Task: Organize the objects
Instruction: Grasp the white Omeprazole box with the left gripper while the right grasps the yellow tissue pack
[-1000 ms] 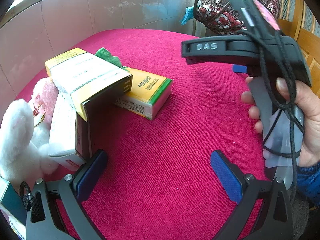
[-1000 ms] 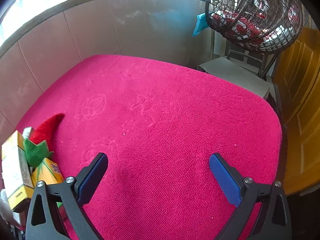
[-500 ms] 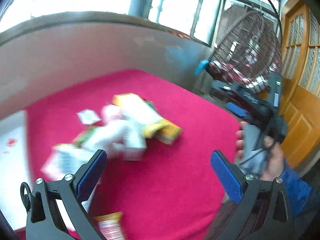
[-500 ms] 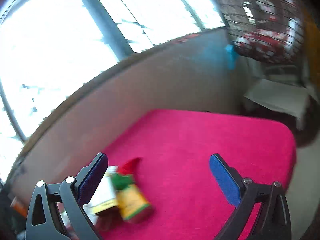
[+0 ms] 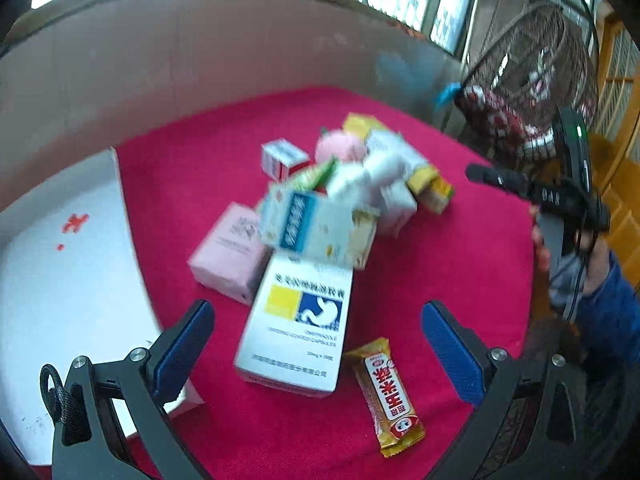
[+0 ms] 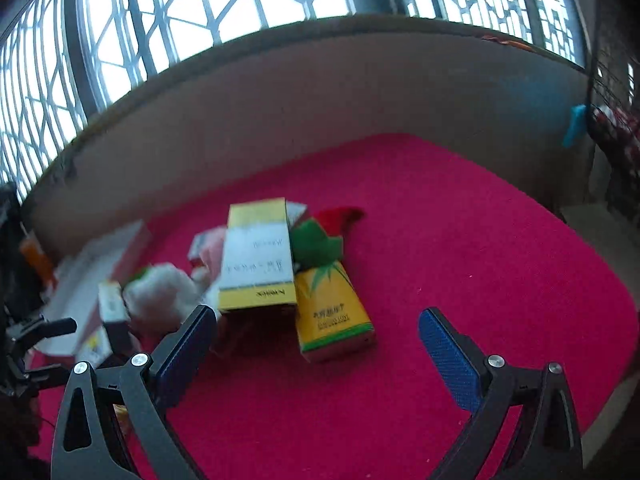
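A pile of boxes and soft toys lies on a red cloth-covered table [image 5: 460,264]. In the left wrist view I see a white medicine box [image 5: 298,320], a pink box [image 5: 230,252], a blue-striped box [image 5: 316,228], a yellow snack bar [image 5: 390,394] and a white plush toy [image 5: 372,176]. My left gripper [image 5: 318,340] is open and empty, above the white box. The right wrist view shows a yellow-white box [image 6: 256,260], a yellow-green box [image 6: 332,312] and a red-green plush [image 6: 320,236]. My right gripper [image 6: 318,348] is open and empty, held back from the pile.
A white box lid or tray [image 5: 60,288] lies at the table's left side. A tiled wall [image 6: 320,108] and windows run behind the table. A wire hanging chair [image 5: 532,80] stands at the right. The right hand-held gripper shows in the left wrist view [image 5: 560,192].
Both grippers have pulled back and lifted away from the table, so the whole pile is in view. Both stay open and empty.
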`<state>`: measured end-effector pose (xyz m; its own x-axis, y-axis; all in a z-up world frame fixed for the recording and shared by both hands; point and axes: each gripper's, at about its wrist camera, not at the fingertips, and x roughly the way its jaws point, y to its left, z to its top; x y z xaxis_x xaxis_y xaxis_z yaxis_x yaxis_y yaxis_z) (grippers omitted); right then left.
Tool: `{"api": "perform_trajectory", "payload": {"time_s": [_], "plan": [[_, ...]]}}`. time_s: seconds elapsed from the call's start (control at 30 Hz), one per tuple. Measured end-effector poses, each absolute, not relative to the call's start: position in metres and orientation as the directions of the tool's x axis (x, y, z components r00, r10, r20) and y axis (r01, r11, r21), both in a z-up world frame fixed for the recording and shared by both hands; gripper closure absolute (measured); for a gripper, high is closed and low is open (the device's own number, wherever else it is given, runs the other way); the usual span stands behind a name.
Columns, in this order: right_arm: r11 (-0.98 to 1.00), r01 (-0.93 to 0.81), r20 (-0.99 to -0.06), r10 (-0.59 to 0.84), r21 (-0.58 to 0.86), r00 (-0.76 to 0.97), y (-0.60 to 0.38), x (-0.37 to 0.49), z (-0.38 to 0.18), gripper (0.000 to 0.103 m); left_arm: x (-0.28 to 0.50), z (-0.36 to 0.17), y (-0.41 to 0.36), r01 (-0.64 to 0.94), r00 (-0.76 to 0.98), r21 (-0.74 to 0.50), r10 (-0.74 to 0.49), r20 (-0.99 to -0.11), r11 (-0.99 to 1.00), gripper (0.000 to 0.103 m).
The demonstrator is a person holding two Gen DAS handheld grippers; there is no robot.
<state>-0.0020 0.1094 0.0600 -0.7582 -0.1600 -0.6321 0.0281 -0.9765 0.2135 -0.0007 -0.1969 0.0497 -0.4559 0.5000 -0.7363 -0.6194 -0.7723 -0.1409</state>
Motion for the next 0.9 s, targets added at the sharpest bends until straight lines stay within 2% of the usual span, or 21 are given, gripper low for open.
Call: {"api": "perform_trajectory", "payload": {"time_s": [0.13, 0.23, 0.43, 0.57, 0.67, 0.73, 0.77, 0.83, 0.9], "plan": [[-0.978, 0.044, -0.675, -0.172, 0.202, -0.717, 0.111, -0.021, 0.052, 0.0, -0.005, 0.036, -0.187, -0.626, -0.425, -0.127, 0.473, -0.772, -0.769, 0.002], [-0.987, 0.089, -0.706, -0.159, 0.136, -0.691, 0.102, -0.029, 0.045, 0.0, -0.006, 0.03, -0.185, -0.626, -0.41, -0.122, 0.458, -0.789, -0.77, 0.003], [-0.99, 0.122, -0.747, -0.134, 0.071, -0.652, 0.091, -0.041, 0.029, 0.003, -0.006, 0.021, -0.195, -0.613, -0.378, -0.147, 0.451, -0.809, -0.776, 0.011], [-0.989, 0.147, -0.769, -0.113, 0.025, -0.629, 0.08, -0.05, 0.019, 0.018, -0.004, 0.019, -0.199, -0.603, -0.387, -0.13, 0.432, -0.815, -0.787, 0.015], [-0.99, 0.141, -0.779, -0.079, -0.012, -0.622, 0.077, -0.052, 0.014, 0.025, -0.002, 0.02, -0.204, -0.595, -0.398, -0.115, 0.416, -0.818, -0.796, 0.021], [-0.99, 0.143, -0.775, -0.079, -0.014, -0.626, 0.078, -0.05, 0.015, 0.036, -0.002, 0.021, -0.207, -0.586, -0.404, -0.114, 0.412, -0.816, -0.802, 0.025], [-0.99, 0.14, -0.774, -0.075, -0.018, -0.628, 0.079, -0.049, 0.015, 0.046, -0.002, 0.022, -0.208, -0.582, -0.409, -0.112, 0.409, -0.816, -0.805, 0.029], [-0.989, 0.15, -0.775, -0.084, -0.014, -0.626, 0.08, -0.046, 0.015, 0.048, -0.001, 0.023, -0.21, -0.577, -0.421, -0.099, 0.399, -0.815, -0.811, 0.034], [-0.988, 0.154, -0.774, -0.081, -0.023, -0.628, 0.079, -0.043, 0.015, 0.049, 0.0, 0.025, -0.211, -0.572, -0.436, -0.08, 0.386, -0.813, -0.816, 0.047]]}}
